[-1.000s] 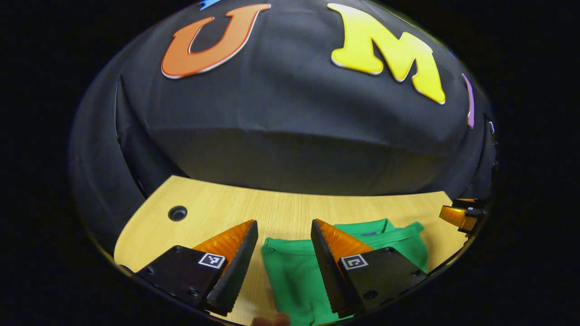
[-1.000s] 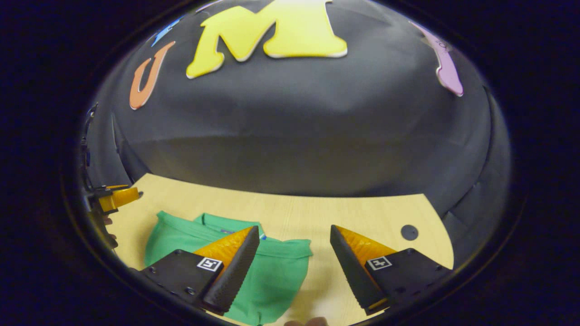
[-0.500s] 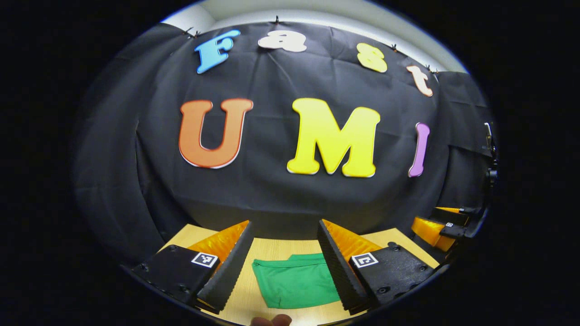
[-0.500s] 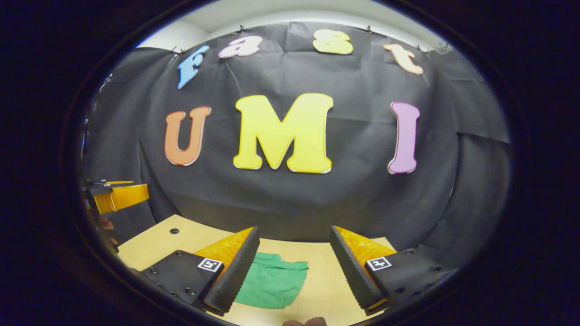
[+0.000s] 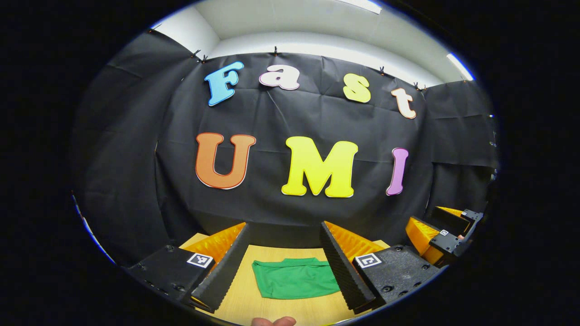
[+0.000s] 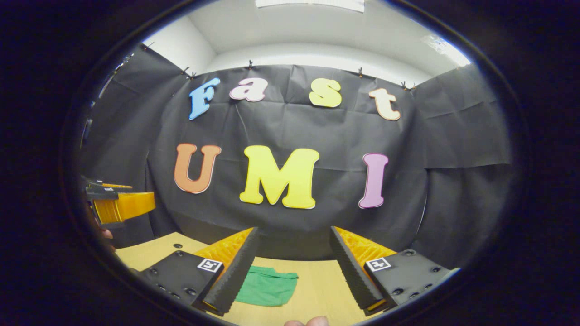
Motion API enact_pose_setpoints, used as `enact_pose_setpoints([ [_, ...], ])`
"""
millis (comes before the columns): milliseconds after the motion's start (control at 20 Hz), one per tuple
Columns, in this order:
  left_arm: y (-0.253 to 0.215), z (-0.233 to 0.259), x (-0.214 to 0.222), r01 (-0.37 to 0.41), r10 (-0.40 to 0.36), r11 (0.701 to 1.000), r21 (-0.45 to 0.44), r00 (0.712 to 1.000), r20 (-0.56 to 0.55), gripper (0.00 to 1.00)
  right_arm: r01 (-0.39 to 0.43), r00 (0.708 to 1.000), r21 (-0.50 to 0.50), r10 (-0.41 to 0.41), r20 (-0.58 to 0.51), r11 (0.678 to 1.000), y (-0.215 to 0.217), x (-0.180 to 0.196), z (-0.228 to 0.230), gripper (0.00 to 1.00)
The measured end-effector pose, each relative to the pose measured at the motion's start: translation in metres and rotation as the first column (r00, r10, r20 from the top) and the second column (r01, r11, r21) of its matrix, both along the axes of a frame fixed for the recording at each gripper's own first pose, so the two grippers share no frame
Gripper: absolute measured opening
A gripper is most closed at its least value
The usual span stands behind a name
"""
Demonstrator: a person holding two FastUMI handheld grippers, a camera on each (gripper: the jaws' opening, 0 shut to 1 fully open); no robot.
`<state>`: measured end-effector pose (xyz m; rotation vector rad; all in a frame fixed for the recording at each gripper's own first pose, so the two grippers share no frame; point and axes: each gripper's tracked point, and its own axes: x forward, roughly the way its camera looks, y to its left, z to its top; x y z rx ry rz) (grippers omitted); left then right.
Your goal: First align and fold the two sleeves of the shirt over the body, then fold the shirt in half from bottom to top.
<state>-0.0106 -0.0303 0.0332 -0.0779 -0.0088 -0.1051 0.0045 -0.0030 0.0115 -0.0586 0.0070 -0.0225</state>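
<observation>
Shirt [image 5: 294, 283] folded into a compact green block, flat on the table [image 5: 281, 310], seen between the fingers of the left tool [image 5: 283, 258]. Same block in the right gripper view [image 6: 266, 286], partly behind that tool's left finger. Left tool wide open, nothing in its grip, held up off the table and well apart from the cloth. Right tool [image 6: 294, 262] likewise wide open and empty, raised clear. Right tool also visible at the edge of the left gripper view [image 5: 442, 235], left tool at the edge of the right gripper view [image 6: 120, 206].

Judging by the neat rectangle, sleeves tucked in and bottom-to-top fold probably done; task near its end or finished.

Possible trouble from here: top layer springing back or sliding off, since soft fabric holds no crease unpressed. Snagging an edge with a ridged finger on any return pass, dragging the stack askew. Hidden unevenness of the sleeves inside the fold impossible to check from these angles.
</observation>
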Motion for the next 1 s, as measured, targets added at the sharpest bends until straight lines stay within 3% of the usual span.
enact_pose_setpoints([
  [150, 0.001, -0.004, -0.020, 0.000, 0.000, 1.000, 0.030, 1.000, 0.001, 0.98, 0.017, 1.000, 0.008, -0.017, 0.002, 1.000, 0.004, -0.015, -0.002, 0.92],
  [200, 0.000, -0.003, -0.022, 0.000, 0.000, 0.999, 0.035, 1.000, 0.005, 0.98, 0.016, 1.000, 0.005, -0.016, -0.002, 1.000, 0.006, -0.018, -0.003, 0.99],
  [500, -0.002, -0.006, -0.029, 0.018, -0.018, 0.999, 0.028, 1.000, -0.002, 0.98, 0.020, 0.999, 0.026, -0.019, -0.038, 0.999, 0.013, -0.040, -0.017, 0.99],
  [550, -0.002, -0.005, -0.029, 0.017, -0.017, 0.999, 0.035, 1.000, 0.001, 0.98, 0.020, 0.999, 0.026, -0.019, -0.043, 0.999, 0.014, -0.040, -0.019, 0.92],
  [650, -0.001, -0.005, -0.029, 0.013, -0.013, 0.999, 0.043, 1.000, 0.004, 0.98, 0.027, 0.999, 0.029, -0.025, -0.041, 0.999, 0.014, -0.041, -0.019, 0.92],
  [700, -0.001, -0.005, -0.031, 0.010, -0.011, 0.999, 0.044, 1.000, 0.005, 0.98, 0.027, 0.999, 0.036, -0.025, -0.044, 0.999, 0.014, -0.041, -0.020, 0.99],
  [750, -0.001, -0.006, -0.031, 0.008, -0.009, 0.999, 0.048, 1.000, 0.003, 0.98, 0.024, 0.999, 0.038, -0.022, -0.048, 0.999, 0.016, -0.041, -0.023, 0.99],
  [800, 0.000, -0.007, -0.030, 0.006, -0.006, 0.999, 0.052, 1.000, 0.001, 0.98, 0.024, 0.998, 0.035, -0.022, -0.052, 0.999, 0.017, -0.040, -0.024, 0.92],
  [850, 0.001, -0.009, -0.030, 0.001, -0.001, 0.998, 0.056, 1.000, -0.003, 0.98, 0.023, 0.998, 0.034, -0.021, -0.056, 0.999, 0.016, -0.039, -0.026, 0.92],
  [900, 0.003, -0.009, -0.029, -0.003, 0.003, 0.998, 0.057, 1.000, -0.006, 0.98, 0.023, 0.998, 0.040, -0.021, -0.061, 0.999, 0.016, -0.036, -0.027, 1.00],
  [1000, 0.005, -0.010, -0.029, -0.010, 0.010, 0.998, 0.059, 1.000, -0.009, 0.98, 0.019, 0.998, 0.050, -0.016, -0.064, 0.999, 0.020, -0.034, -0.027, 0.92],
])
